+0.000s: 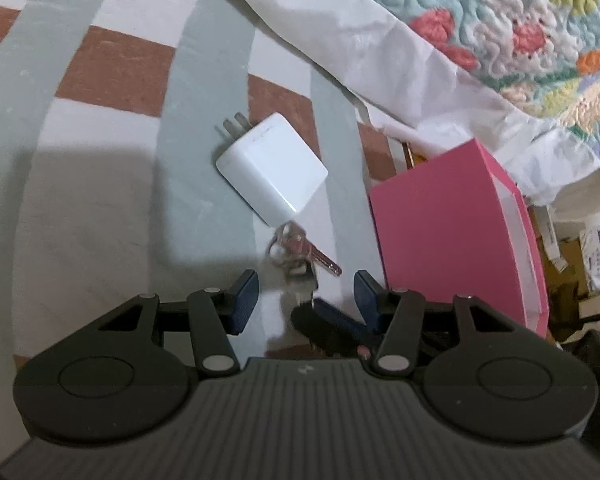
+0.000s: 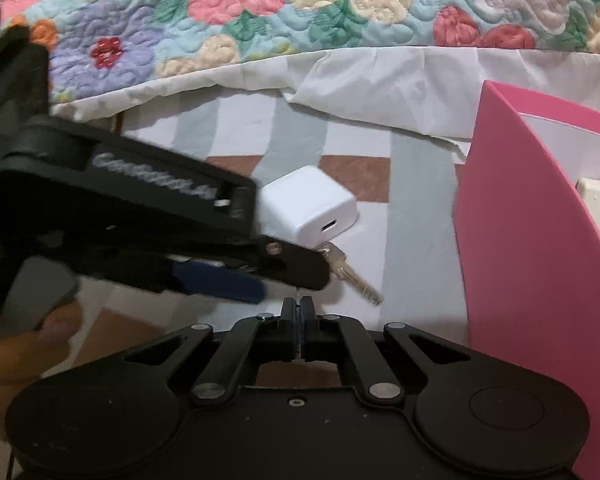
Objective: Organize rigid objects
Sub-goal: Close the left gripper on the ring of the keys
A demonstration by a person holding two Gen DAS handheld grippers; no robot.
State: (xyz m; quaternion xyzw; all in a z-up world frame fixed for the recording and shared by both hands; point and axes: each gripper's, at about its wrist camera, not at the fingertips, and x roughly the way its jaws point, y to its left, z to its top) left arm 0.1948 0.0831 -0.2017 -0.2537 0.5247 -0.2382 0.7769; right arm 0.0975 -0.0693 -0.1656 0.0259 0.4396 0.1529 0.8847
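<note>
1. Left wrist view: my left tool (image 1: 306, 294) is hanging spread over the keys (image 1: 296, 252), which are lying on the striped bed sheet (image 1: 100, 184) touching the white charger (image 1: 271, 168), beside the pink box (image 1: 452, 236).
2. Right wrist view: my right tool (image 2: 299, 306) is sitting pressed together, gripping nothing I can make out, near the keys (image 2: 350, 270).

Only lettering: blurred white embossed brand word on side of black plastic left gripper (image 2: 296, 276), right wrist view, starts w/ "G", rest unreadable. Nothing else legible.
</note>
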